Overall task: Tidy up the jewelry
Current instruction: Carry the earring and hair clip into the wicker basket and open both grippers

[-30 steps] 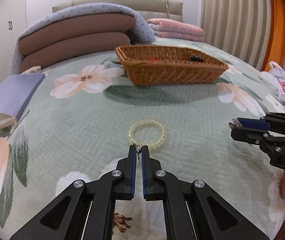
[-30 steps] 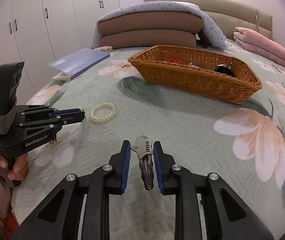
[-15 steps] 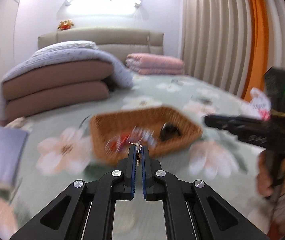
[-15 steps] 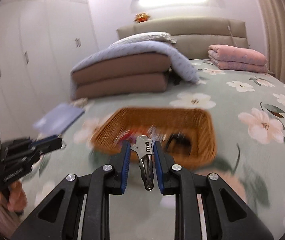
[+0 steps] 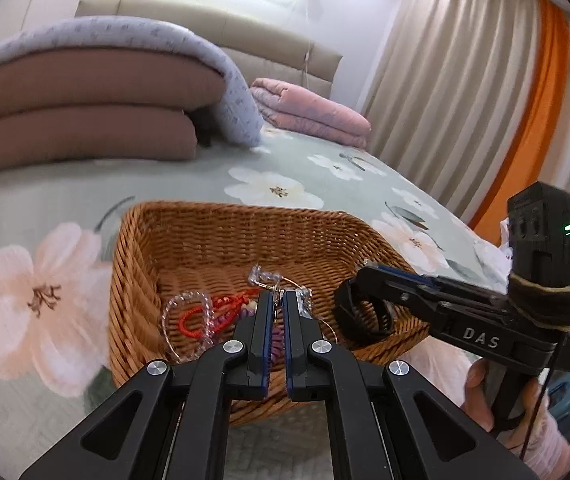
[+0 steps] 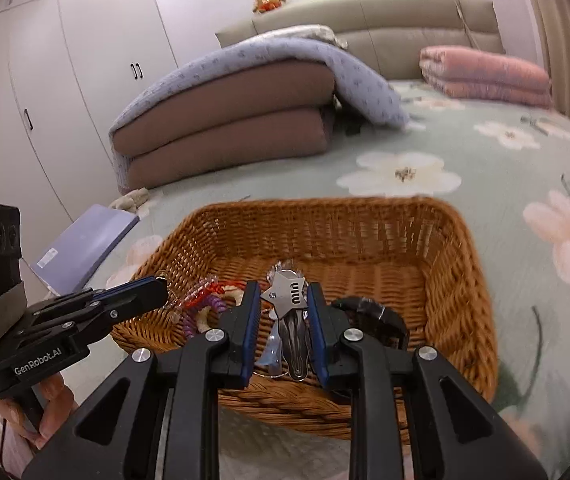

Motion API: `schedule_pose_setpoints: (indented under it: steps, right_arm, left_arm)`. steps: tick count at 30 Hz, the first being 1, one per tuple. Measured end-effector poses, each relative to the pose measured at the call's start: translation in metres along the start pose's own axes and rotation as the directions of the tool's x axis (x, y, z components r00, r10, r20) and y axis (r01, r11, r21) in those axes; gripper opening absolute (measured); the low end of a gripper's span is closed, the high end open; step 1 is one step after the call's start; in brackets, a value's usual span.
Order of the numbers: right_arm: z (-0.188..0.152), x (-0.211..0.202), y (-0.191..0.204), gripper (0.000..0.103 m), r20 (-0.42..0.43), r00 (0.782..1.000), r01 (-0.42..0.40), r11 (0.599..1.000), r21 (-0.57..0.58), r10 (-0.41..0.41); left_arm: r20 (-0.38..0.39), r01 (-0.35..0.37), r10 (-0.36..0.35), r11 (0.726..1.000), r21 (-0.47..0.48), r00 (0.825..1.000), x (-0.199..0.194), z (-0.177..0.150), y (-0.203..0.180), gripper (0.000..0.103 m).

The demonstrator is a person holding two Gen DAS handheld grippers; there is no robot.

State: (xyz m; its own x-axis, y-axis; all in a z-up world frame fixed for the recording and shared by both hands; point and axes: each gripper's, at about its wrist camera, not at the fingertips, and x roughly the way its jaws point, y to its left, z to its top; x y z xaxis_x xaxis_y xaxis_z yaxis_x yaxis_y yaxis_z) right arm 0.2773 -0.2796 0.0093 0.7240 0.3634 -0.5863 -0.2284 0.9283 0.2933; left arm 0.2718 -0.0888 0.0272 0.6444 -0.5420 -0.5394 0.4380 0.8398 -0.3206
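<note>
A silver star-headed hair clip [image 6: 291, 320] sits clamped between the blue pads of the right gripper [image 6: 283, 292], hanging over the open wicker basket [image 6: 457, 280] directly below and ahead of it. To its left, the left gripper [image 5: 276, 300] has its jaws pinched together on a small metal clasp [image 5: 273, 289], also above the basket. Beneath both lie a clear bead bracelet [image 5: 173, 320], a red cord [image 5: 189, 322] and a black band [image 6: 373, 310], all on the floral bedspread [image 6: 485, 168].
</note>
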Motion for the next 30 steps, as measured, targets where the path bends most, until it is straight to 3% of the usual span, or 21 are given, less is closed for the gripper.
schedule_pose_setpoints:
  steps: [7, 10, 13, 15, 16, 17, 21, 25, 28, 30]
  right_arm:
    - [-0.004, 0.006, 0.007, 0.027, -0.008, 1.0, -0.01, 1.0, -0.018, 0.01]
    - [-0.005, 0.005, 0.007, 0.032, -0.009, 1.0, -0.013, 1.0, -0.021, 0.012]
    - [-0.005, 0.0, 0.003, 0.034, 0.013, 1.0, -0.028, 1.0, -0.008, 0.028]
    - [-0.005, -0.006, 0.003, 0.034, 0.034, 0.999, -0.029, 1.0, -0.007, 0.029]
    - [-0.006, -0.012, 0.004, 0.034, 0.052, 0.998, -0.021, 1.0, -0.01, 0.022]
    - [-0.006, -0.016, 0.005, 0.034, 0.066, 0.998, -0.016, 1.0, -0.013, 0.017]
    - [-0.011, -0.054, 0.013, 0.034, 0.171, 0.985, 0.014, 0.999, -0.028, -0.009]
    - [-0.015, -0.091, 0.024, 0.04, 0.255, 0.966, 0.057, 0.998, -0.02, -0.05]
    - [-0.029, -0.115, 0.03, 0.041, 0.272, 0.96, 0.065, 0.998, 0.018, -0.067]
    - [-0.043, -0.127, 0.033, 0.041, 0.243, 0.968, 0.054, 0.998, 0.039, -0.062]
  left_arm:
    - [-0.027, -0.052, 0.053, 0.998, 0.044, 0.998, 0.006, -0.009, -0.01, 0.005]
    - [-0.057, -0.035, 0.036, 0.999, 0.028, 0.998, 0.009, -0.011, -0.008, 0.01]
    - [-0.015, -0.034, 0.034, 0.999, 0.022, 0.999, -0.005, -0.01, -0.008, 0.013]
    - [0.025, -0.011, 0.011, 1.0, 0.018, 1.0, -0.019, -0.008, -0.009, 0.027]
    - [0.041, -0.006, 0.006, 1.0, 0.013, 0.999, -0.025, -0.007, -0.009, 0.049]
    - [0.067, -0.008, 0.007, 1.0, 0.006, 0.998, -0.032, -0.006, -0.008, 0.065]
    - [0.16, -0.062, 0.059, 0.998, 0.012, 0.985, -0.077, -0.001, -0.006, 0.066]
    - [0.239, -0.122, 0.123, 0.992, -0.022, 0.963, -0.128, -0.012, 0.006, 0.069]
    - [0.246, -0.127, 0.137, 0.99, -0.059, 0.959, -0.153, -0.037, 0.017, 0.07]
    - [0.198, -0.115, 0.127, 0.991, -0.074, 0.972, -0.157, -0.051, 0.023, 0.07]
